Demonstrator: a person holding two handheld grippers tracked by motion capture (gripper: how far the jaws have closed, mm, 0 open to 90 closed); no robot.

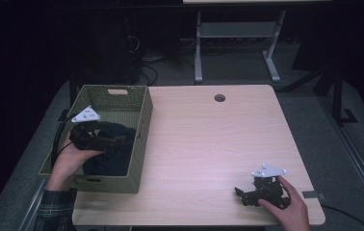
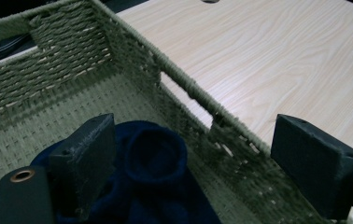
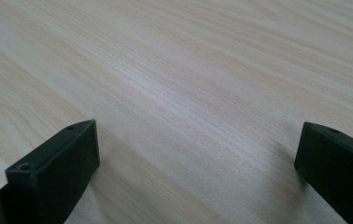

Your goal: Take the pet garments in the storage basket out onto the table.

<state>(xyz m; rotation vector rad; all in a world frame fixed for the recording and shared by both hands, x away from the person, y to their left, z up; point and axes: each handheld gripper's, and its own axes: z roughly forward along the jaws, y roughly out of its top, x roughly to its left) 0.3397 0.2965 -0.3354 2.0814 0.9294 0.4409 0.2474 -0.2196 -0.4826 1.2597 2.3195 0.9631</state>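
Observation:
A green woven basket (image 1: 144, 120) stands on the left part of the light wooden table (image 1: 209, 144). Inside it lies a dark blue cloth (image 1: 117, 154), rumpled, with a rolled opening (image 2: 158, 154) in the left gripper view. My left gripper (image 1: 120, 139) hovers inside the basket just over the cloth, open, jaws wide apart with nothing between them. Its right jaw sits near the basket's side wall (image 2: 202, 121). My right gripper (image 1: 240, 192) rests low over the table's front right corner, open, with bare wood (image 3: 188, 116) between its jaws.
A round cable hole (image 1: 219, 97) sits near the table's far edge. Behind the table stand the grey legs (image 1: 198, 57) of another desk, with cables on the floor. The basket wall has a handle cut-out (image 2: 184, 95).

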